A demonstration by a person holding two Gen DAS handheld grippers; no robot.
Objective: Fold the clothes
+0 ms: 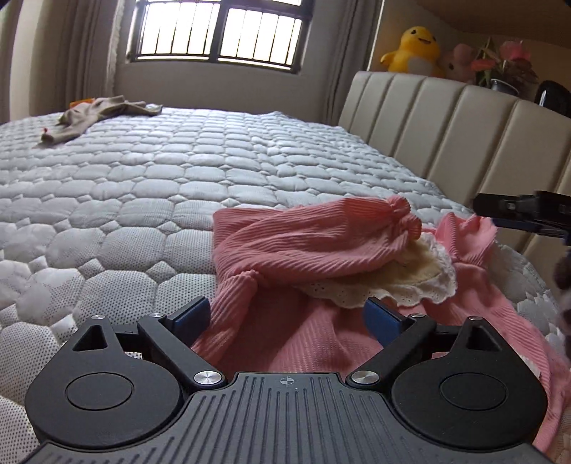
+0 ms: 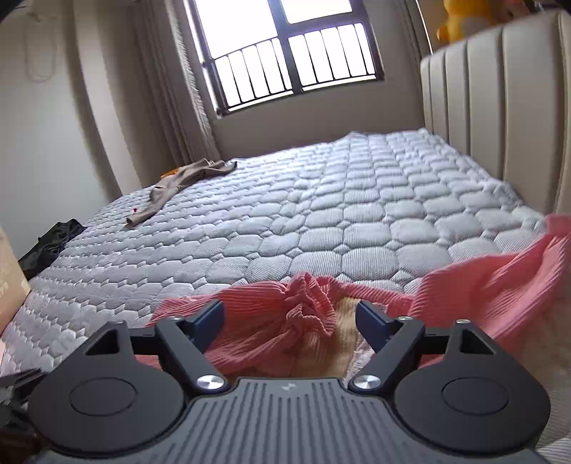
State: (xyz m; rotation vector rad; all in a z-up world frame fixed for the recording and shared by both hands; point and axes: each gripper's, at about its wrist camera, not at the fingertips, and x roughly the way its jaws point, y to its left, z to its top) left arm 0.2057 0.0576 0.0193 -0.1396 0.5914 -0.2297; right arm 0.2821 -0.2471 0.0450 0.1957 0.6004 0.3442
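Note:
A pink ribbed garment (image 1: 303, 246) with a cream lace collar (image 1: 403, 285) lies crumpled on the grey quilted mattress (image 1: 178, 185), close to the headboard. My left gripper (image 1: 287, 316) hovers open just over its near part, fingers apart with pink cloth showing between them. In the right wrist view the same pink garment (image 2: 278, 321) lies bunched, a gathered sleeve cuff (image 2: 310, 303) in the gap of my right gripper (image 2: 289, 319), which is open. The right gripper's dark body shows at the right edge of the left wrist view (image 1: 528, 214).
A beige garment (image 1: 92, 116) lies at the far left corner of the bed, also seen as the beige garment (image 2: 178, 182). A padded cream headboard (image 1: 464, 132) runs along the right. A dark cloth (image 2: 50, 246) lies off the bed's left edge. A barred window (image 1: 217, 32) is at the far wall.

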